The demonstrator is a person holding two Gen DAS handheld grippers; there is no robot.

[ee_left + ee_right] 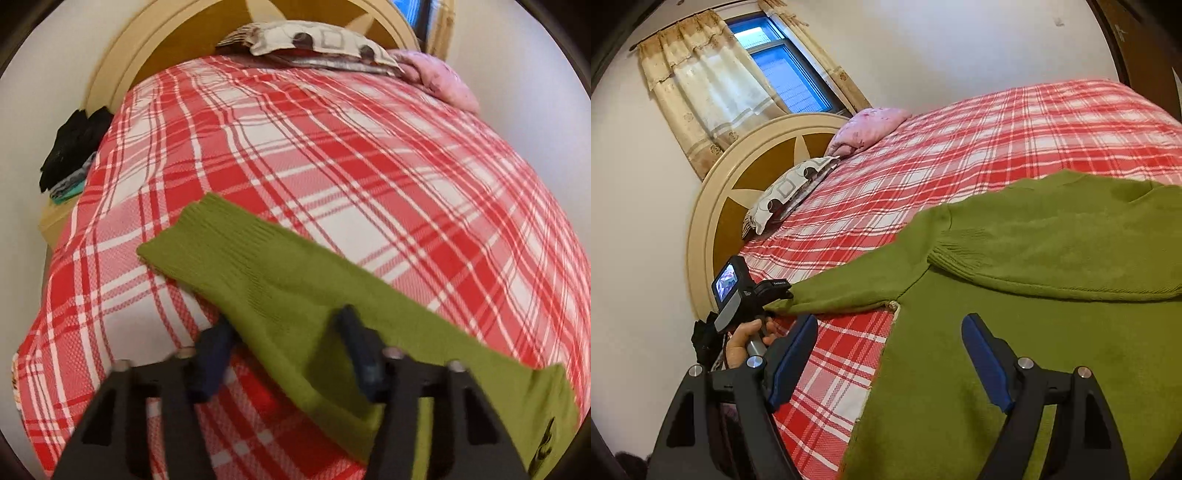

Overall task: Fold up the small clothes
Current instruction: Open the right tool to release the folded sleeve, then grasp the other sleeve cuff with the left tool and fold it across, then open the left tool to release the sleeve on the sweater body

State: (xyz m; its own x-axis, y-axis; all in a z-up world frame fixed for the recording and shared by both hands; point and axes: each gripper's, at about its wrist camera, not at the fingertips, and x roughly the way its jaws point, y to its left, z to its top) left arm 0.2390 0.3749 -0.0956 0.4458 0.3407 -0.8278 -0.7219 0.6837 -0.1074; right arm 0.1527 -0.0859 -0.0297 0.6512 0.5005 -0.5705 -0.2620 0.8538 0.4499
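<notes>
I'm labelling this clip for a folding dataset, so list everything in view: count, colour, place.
sweater: one, olive green, spread on the bed, one sleeve folded across its chest, the other stretched toward the left gripper
bedspread: one, red and white plaid, covering the bed
headboard: one, cream and brown, round, against the wall
patterned pillow: one, white with grey shapes, at the headboard
pink pillow: one, beside the patterned pillow
dark clothes pile: one, black over teal, on a surface beside the bed
window: one, with beige curtains
left gripper: black, blue pads, sleeve between its fingers
right gripper: black, blue pads, open above the sweater
hand: one, holding the left gripper's handle
</notes>
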